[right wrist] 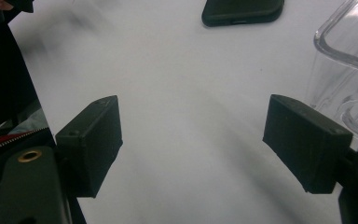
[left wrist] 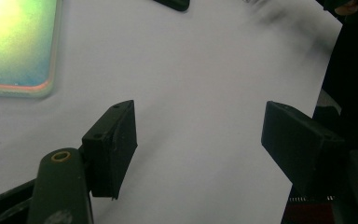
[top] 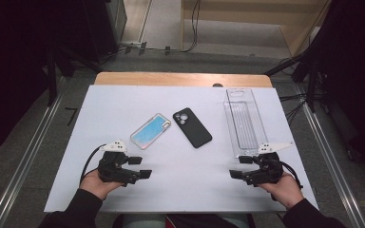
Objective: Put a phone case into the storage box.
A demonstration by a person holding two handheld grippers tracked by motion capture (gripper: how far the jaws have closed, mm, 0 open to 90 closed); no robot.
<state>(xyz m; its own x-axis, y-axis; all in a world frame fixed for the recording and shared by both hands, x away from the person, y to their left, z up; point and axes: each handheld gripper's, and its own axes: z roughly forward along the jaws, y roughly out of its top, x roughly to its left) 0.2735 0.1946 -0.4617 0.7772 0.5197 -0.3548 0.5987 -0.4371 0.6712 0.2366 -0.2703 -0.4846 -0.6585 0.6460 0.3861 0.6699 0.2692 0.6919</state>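
Phone cases [top: 150,131] [top: 192,127] are lying in the middle of the frame, above both grippers and well apart from them. Your left gripper [top: 142,167] and right gripper [top: 240,167] are sitting low with fingers wide, holding nothing.

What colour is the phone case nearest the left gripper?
Iridescent blue-green phone case, clearest in the high view.

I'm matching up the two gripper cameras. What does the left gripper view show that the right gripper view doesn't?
Left gripper view alone: the iridescent phone case at its upper left. Right gripper view alone: the clear plastic tray at its right. Both share the white tabletop, an end of the black phone case at the top edge, and open jaws with nothing between them.
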